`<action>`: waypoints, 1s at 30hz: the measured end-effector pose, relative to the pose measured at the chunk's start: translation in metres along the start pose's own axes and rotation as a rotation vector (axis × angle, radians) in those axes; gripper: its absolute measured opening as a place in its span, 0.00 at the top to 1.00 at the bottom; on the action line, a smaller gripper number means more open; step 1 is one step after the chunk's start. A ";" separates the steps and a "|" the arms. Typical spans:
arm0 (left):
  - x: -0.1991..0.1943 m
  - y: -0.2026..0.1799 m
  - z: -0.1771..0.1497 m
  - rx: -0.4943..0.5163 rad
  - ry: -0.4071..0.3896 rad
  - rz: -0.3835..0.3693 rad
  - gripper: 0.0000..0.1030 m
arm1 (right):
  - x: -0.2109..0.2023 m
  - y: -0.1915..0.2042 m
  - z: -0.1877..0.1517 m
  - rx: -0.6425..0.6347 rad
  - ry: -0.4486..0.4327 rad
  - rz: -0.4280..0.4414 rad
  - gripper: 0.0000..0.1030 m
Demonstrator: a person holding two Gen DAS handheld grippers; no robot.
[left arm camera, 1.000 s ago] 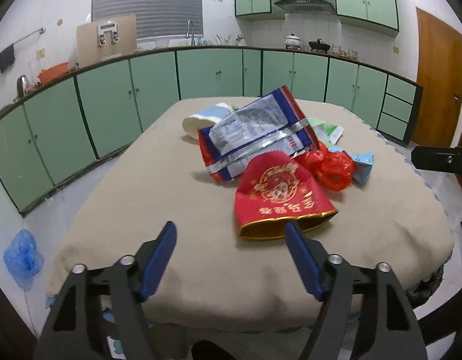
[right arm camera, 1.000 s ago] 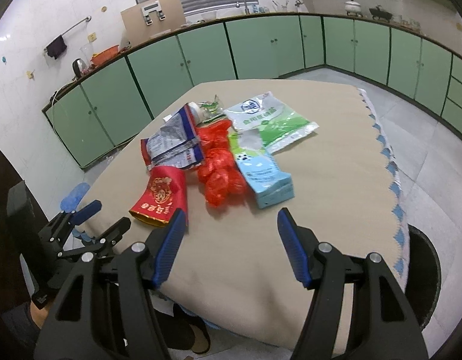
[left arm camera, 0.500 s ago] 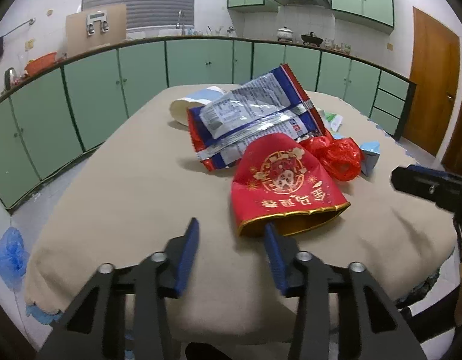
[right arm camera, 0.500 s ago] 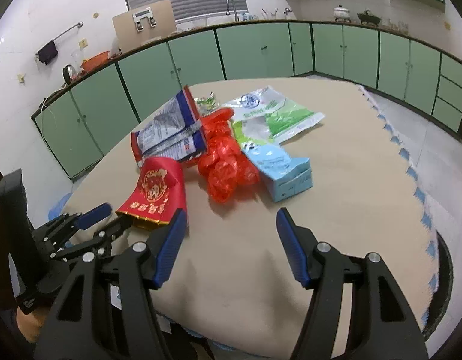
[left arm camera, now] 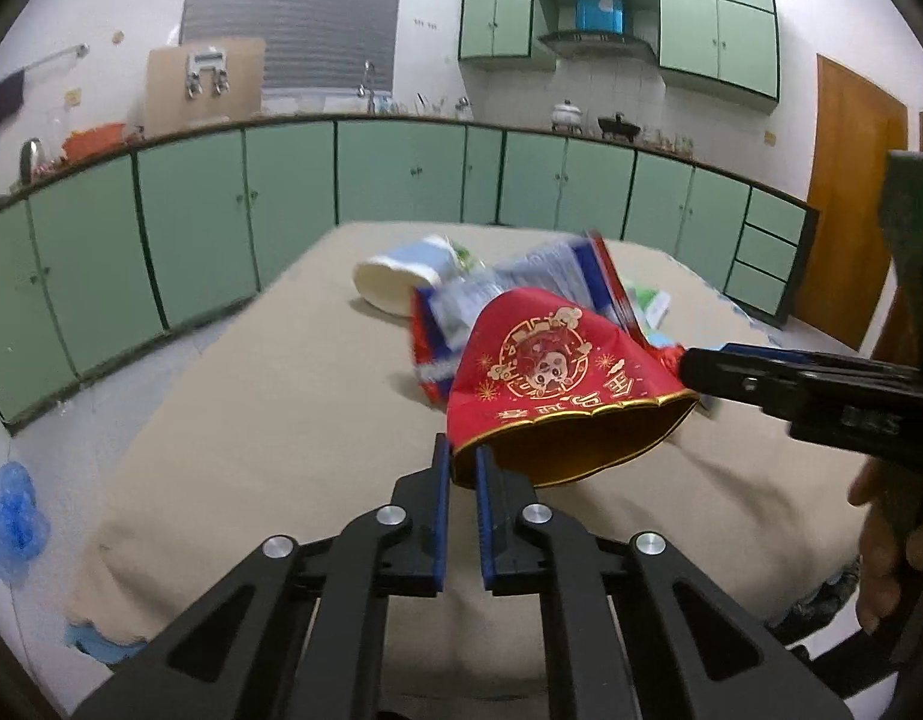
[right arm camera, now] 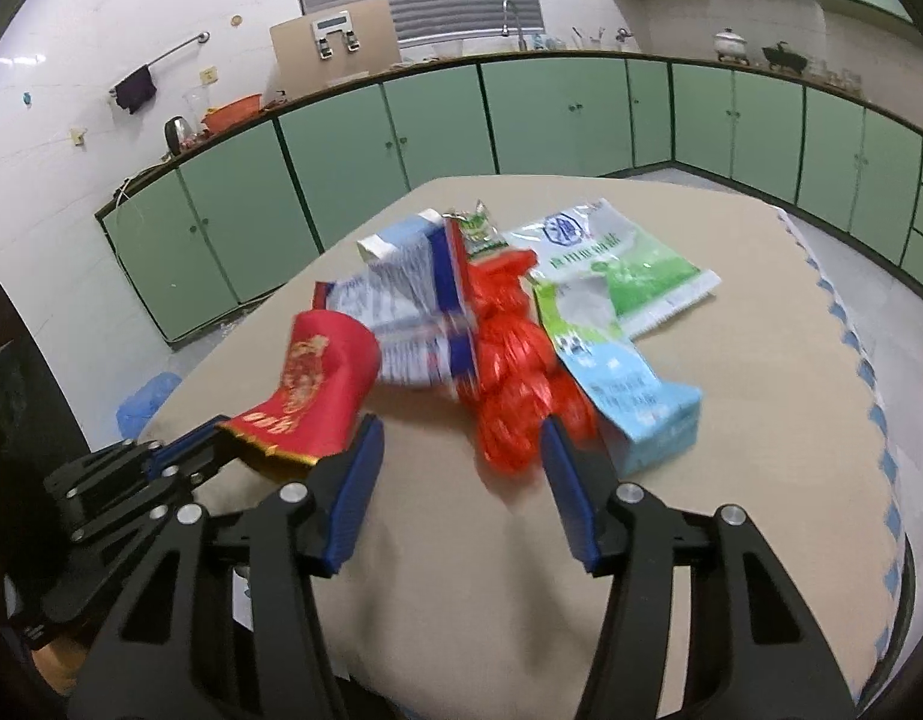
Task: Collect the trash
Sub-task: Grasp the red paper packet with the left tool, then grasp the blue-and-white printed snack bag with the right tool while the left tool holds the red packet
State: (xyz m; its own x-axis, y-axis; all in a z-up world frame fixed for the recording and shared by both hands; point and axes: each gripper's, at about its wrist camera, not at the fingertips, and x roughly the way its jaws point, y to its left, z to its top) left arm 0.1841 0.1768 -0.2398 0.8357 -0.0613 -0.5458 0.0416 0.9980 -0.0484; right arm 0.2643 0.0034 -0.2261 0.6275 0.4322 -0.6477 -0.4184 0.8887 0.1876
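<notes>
A red pouch with gold trim (left arm camera: 551, 378) is lifted at its open end off the beige tablecloth (left arm camera: 251, 408). My left gripper (left arm camera: 463, 450) pinches its gold rim, the jaws still closing. In the right wrist view the same pouch (right arm camera: 317, 384) hangs from the left gripper (right arm camera: 185, 450). My right gripper (right arm camera: 458, 426) is open and narrowing, its fingertips on either side of the near end of a crumpled red plastic bag (right arm camera: 515, 372) without pressing it. Behind it lie a blue-and-white snack wrapper (right arm camera: 407, 312), a light blue carton (right arm camera: 635, 402) and a green-and-white bag (right arm camera: 617, 264).
A white-and-blue paper cup (left arm camera: 401, 279) lies on its side at the far end of the pile. A small green packet (right arm camera: 479, 228) sits beside it. Green cabinets ring the room. A blue plastic bag (left arm camera: 11, 516) lies on the floor at the left. A person's hand (left arm camera: 887, 534) shows at the right edge.
The left jaws have closed from wide open onto the red pouch's rim and its open end has risen. The right gripper has moved closer to the red plastic bag and narrowed slightly.
</notes>
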 end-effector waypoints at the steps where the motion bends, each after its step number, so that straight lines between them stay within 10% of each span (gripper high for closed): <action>1: 0.000 0.002 0.001 0.003 -0.001 0.005 0.92 | 0.004 0.001 0.003 -0.003 0.002 0.013 0.49; 30: 0.013 0.011 -0.001 -0.034 0.052 0.018 0.92 | 0.057 -0.016 0.030 -0.007 0.079 0.045 0.48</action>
State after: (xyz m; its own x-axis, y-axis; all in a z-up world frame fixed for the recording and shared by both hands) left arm 0.1946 0.1865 -0.2481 0.8065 -0.0454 -0.5895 0.0078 0.9978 -0.0662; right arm 0.3265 0.0185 -0.2442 0.5544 0.4580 -0.6949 -0.4500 0.8673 0.2126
